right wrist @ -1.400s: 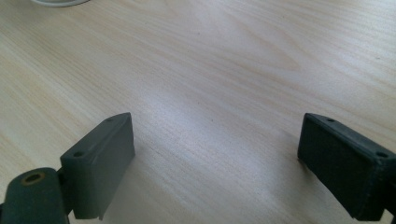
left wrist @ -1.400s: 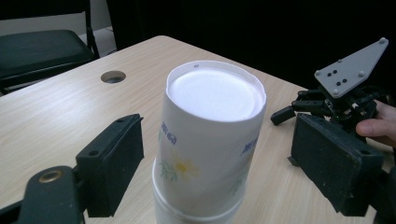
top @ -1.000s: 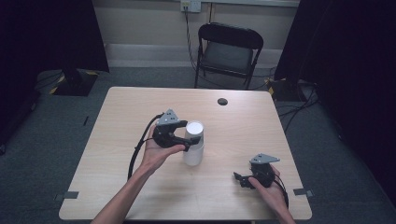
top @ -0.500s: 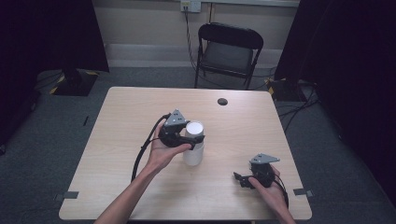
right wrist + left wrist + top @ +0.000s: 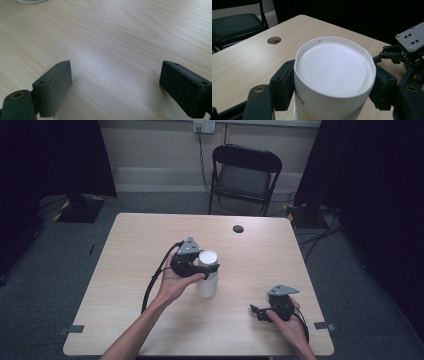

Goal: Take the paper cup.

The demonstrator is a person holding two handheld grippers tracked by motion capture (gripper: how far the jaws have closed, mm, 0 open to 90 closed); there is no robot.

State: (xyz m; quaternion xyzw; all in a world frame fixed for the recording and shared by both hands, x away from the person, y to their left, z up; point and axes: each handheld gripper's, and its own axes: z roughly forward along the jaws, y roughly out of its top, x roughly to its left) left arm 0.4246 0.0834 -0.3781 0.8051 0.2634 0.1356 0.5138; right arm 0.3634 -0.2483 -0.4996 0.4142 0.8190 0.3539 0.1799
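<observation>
While the white paper cup [image 5: 207, 279] stands upright near the centre of the wooden table [image 5: 125, 250], the left gripper [image 5: 206, 266] clamps it just below the rim, one black jaw at the cup's 9 o'clock and one at 3 in the left gripper view. At the table's 5 o'clock, the right gripper [image 5: 256, 311] rests, jaws wide apart over bare wood.

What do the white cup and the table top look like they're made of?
The white cup looks like matte paper: thin rolled rim, small print on its side. The table looks like pale wood or wood-look laminate: long grain lines with a soft sheen. Which, I can't tell.
</observation>
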